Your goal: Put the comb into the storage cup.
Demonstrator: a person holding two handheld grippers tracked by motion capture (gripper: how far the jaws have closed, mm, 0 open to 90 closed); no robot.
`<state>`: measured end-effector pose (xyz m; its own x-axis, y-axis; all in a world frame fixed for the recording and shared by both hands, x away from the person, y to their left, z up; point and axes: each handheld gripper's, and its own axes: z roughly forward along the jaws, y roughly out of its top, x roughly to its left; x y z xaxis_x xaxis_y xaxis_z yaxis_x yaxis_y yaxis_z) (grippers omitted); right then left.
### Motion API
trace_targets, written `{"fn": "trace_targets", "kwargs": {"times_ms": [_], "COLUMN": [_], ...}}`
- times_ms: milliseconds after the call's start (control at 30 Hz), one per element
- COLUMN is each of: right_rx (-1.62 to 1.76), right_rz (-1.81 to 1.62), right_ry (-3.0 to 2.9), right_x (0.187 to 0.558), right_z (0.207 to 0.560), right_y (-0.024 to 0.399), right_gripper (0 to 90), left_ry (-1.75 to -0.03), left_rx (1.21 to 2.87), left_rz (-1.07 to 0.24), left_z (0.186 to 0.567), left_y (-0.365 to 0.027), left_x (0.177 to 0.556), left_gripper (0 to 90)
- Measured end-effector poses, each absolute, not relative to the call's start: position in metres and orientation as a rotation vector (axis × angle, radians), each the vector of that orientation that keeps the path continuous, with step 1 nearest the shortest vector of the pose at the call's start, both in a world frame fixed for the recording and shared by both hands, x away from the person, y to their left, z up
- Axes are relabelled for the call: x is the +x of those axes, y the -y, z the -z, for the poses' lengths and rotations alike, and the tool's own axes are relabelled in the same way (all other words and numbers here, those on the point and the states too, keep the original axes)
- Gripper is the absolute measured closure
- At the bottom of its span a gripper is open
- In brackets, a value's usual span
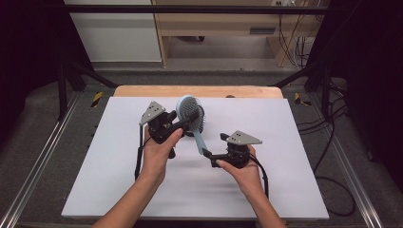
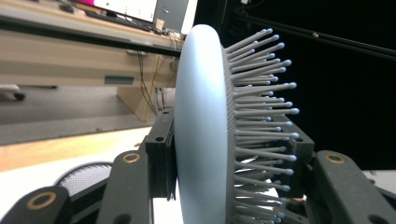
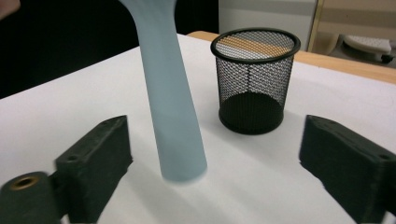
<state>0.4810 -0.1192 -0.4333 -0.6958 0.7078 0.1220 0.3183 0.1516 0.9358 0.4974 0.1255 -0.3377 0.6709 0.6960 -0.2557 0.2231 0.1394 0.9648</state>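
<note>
Right gripper (image 1: 205,153): sitting nearest on the right side of the table, its jaws standing wide apart and pressing on nothing; in the right gripper view the brush handle (image 3: 170,93) is hanging between the two pads, closer to the left pad and touching neither.
Right hand (image 1: 242,168): holding that gripper low over the white table top (image 1: 266,190), pointing it left and slightly away.
Left gripper (image 1: 183,124): sitting a little farther and to the left, clamping shut on the head of the hairbrush (image 1: 190,114); in the left gripper view one pad is pressing on the smooth pale-blue back and the other is lying in among the bristles (image 2: 261,107).
Left hand (image 1: 159,142): wrapping around that gripper, holding it raised above the table.
Hairbrush: being held in the air near the middle of the table, head up and far, bristles facing right, handle slanting down and nearer toward the right gripper.
Mesh cup (image 3: 254,79): standing upright on the table beyond the handle in the right gripper view, apart from the brush.
</note>
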Motion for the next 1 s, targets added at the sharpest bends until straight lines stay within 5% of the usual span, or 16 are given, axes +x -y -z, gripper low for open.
{"fn": "trace_targets", "kwargs": {"times_ms": [667, 1000], "right_rx": [1.017, 1.035], "right_rz": [-1.444, -1.515], "right_ry": [-1.988, -1.856], "right_x": [0.454, 0.447], "right_z": [0.442, 0.450], "right_y": [0.173, 0.186], "right_gripper": [3.5, 8.5], "left_ry": [-0.781, -0.817], "left_rx": [1.350, 1.329], "left_rz": [-0.507, -0.538], "left_z": [0.273, 0.267], "left_y": [-0.148, -0.147], "left_x": [0.519, 0.547], "left_gripper": [50.5, 50.5]}}
